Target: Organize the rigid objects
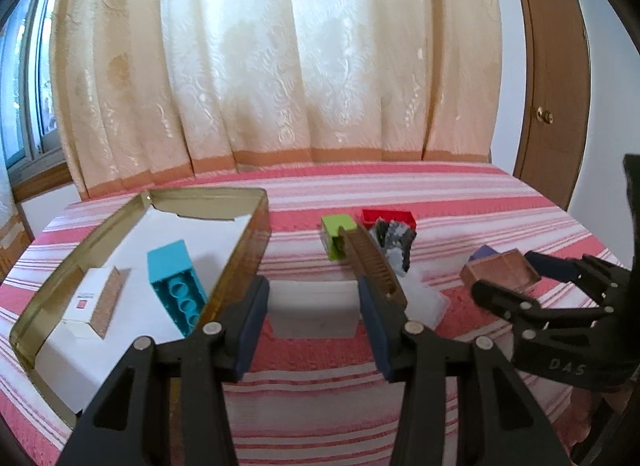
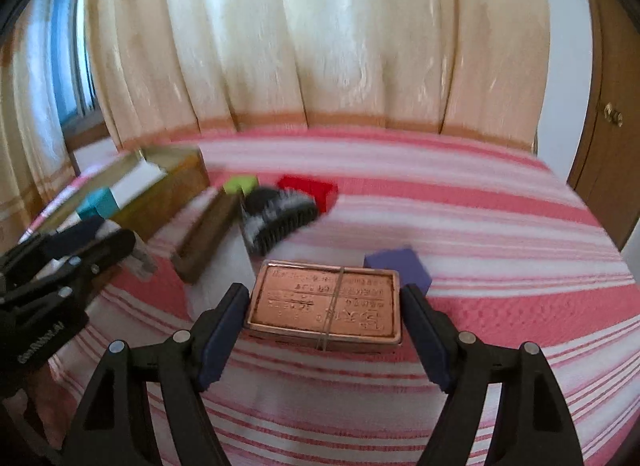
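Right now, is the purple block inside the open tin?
No, the purple block lies on the striped bedspread beside the copper box, while the open tin holds a teal brick.

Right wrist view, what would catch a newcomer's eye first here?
The copper-coloured embossed tin, banded with a thin elastic, sits between the right gripper on the pink striped bedspread. Beyond it lie a purple block, a black hairbrush and a red block. At far left stands an open gold tin box holding a turquoise brick.
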